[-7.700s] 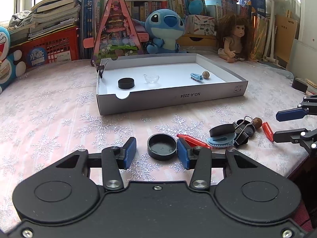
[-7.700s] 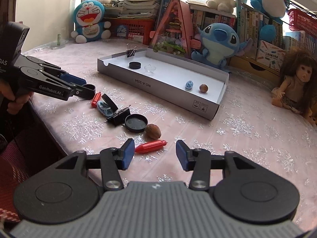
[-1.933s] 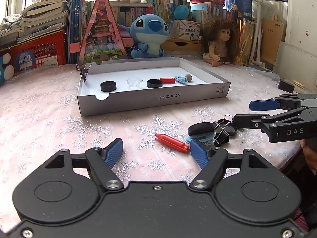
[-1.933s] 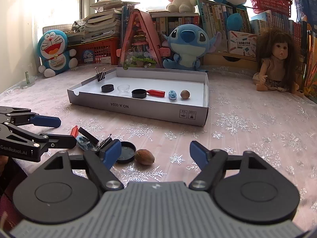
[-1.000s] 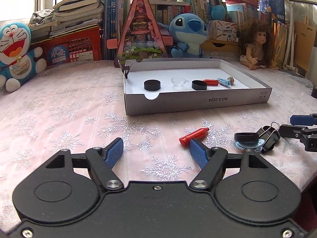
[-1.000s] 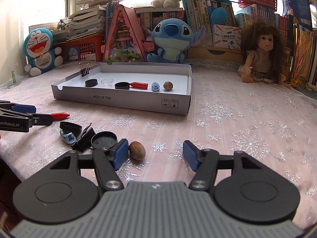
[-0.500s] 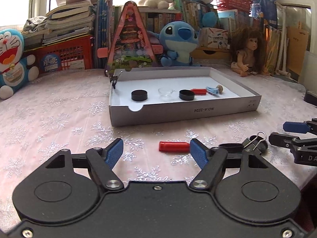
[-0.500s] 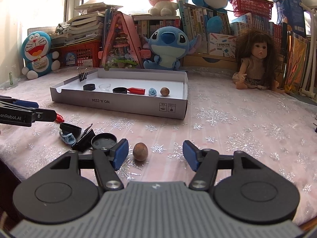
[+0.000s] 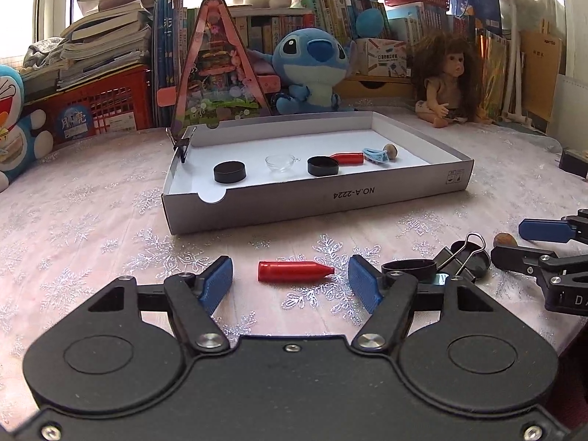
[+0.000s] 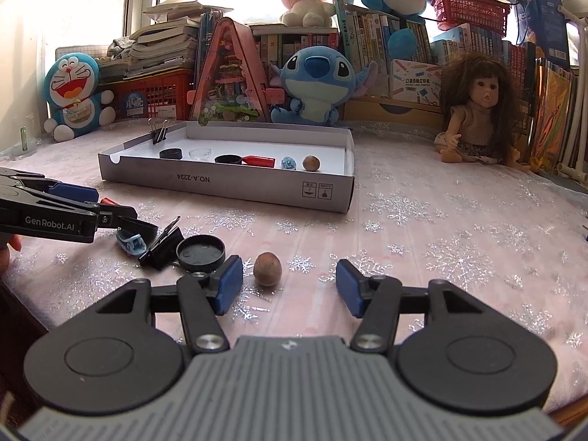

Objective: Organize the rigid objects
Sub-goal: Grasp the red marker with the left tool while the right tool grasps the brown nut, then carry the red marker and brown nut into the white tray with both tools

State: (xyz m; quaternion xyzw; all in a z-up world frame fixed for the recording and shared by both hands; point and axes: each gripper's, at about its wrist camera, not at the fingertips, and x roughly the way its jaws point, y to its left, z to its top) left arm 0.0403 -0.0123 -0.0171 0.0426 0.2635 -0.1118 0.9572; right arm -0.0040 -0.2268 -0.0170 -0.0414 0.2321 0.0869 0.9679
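Note:
A red crayon-like piece (image 9: 294,271) lies on the tablecloth between the fingers of my open left gripper (image 9: 290,283), untouched. A brown nut (image 10: 268,263) lies between the fingers of my open right gripper (image 10: 289,287), closer to the left finger. A black lid (image 10: 200,252), a black binder clip (image 10: 161,244) and a blue clip (image 10: 131,243) lie left of the nut. The white cardboard tray (image 9: 316,198) (image 10: 235,183) holds two black lids, a clear dish, a red piece, a blue clip and a nut.
Plush toys, books, a red crate and a doll (image 10: 474,117) line the back of the table. A binder clip (image 10: 158,133) is clamped on the tray's far left corner. The table's front edge is just below both grippers.
The left gripper has come closer to the red piece, which now lies between its fingers. The right gripper has moved in so the nut lies between its fingers. Both stay open.

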